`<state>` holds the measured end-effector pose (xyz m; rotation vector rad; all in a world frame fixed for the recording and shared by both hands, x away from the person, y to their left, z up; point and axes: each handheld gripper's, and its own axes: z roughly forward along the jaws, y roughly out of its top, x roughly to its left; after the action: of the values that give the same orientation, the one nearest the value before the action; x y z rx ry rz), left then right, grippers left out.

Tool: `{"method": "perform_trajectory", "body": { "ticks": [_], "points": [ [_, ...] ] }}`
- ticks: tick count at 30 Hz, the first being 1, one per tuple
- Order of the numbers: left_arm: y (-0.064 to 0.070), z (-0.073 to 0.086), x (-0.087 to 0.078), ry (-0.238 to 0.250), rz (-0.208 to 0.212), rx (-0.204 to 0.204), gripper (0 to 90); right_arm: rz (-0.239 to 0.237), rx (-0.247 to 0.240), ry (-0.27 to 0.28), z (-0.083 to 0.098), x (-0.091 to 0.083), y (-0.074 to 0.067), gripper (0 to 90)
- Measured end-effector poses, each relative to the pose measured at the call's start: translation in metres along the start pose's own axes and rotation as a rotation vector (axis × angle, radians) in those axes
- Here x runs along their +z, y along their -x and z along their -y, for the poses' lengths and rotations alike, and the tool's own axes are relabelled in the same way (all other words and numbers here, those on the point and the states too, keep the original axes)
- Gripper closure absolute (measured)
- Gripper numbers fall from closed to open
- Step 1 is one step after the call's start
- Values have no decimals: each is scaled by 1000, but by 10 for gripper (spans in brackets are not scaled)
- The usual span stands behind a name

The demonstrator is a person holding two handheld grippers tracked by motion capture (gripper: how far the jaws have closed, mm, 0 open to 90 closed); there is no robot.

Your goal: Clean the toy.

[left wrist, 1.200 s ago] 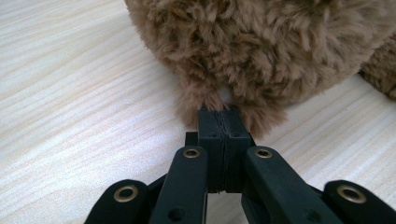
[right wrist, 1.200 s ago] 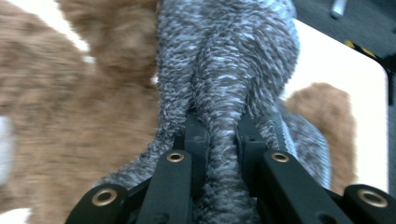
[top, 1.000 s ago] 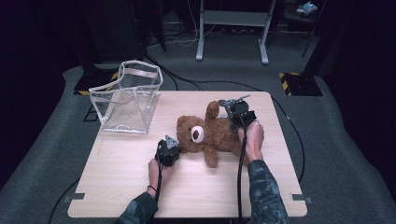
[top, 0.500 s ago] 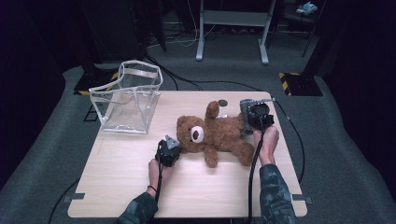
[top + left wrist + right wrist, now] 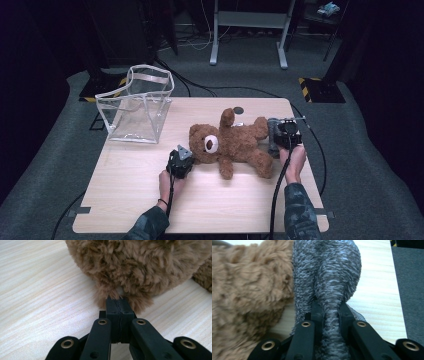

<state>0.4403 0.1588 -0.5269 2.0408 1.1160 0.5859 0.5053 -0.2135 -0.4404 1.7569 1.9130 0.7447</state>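
Brown teddy bear (image 5: 232,142) lying mid-desk (image 5: 130,195), clear bag (image 5: 136,104) off to its left. Seen close from the right tool (image 5: 329,312): clamped on grey fuzzy cloth (image 5: 329,272) beside the bear. Left tool (image 5: 120,307) pinched tight on bear's fur.

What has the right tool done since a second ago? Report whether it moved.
Yes. The right tool moved toward the table's right edge and nearer the person.
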Motion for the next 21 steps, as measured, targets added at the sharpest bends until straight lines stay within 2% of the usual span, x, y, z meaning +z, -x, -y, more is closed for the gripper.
{"method": "perform_trajectory", "body": {
  "ticks": [2, 3, 5, 7, 10, 12, 15, 17, 19, 20, 21],
  "points": [
    [0, 0, 0, 0, 0, 0, 892, -59, -1, 28, 0, -3, -4, 796],
    [0, 0, 0, 0, 0, 0, 892, -64, -18, 33, 0, -2, -7, 796],
    [0, 0, 0, 0, 0, 1, 892, -46, -49, -11, 1, 6, -13, 796],
    [0, 0, 0, 1, -1, 1, 892, -46, -28, -32, 3, 9, -12, 795],
    [0, 0, 0, 1, -1, 1, 892, -57, -32, 9, 2, -7, -13, 795],
    [0, 0, 0, 0, 0, 1, 892, -73, -48, 56, 0, -20, -16, 796],
    [0, 0, 0, 0, 0, 1, 892, -102, -75, 109, -3, -38, -32, 796],
    [0, 0, 0, 0, 0, 0, 892, -145, -119, 130, -6, -43, -46, 795],
    [0, 0, 0, 0, -3, 1, 892, -171, -140, 115, -8, -38, -62, 795],
    [0, 0, 0, 0, -3, 1, 892, -170, -160, 99, -8, -32, -67, 795],
    [0, 0, 0, 0, -3, 1, 892, -146, -175, 81, -6, -25, -71, 796]
  ]
}}
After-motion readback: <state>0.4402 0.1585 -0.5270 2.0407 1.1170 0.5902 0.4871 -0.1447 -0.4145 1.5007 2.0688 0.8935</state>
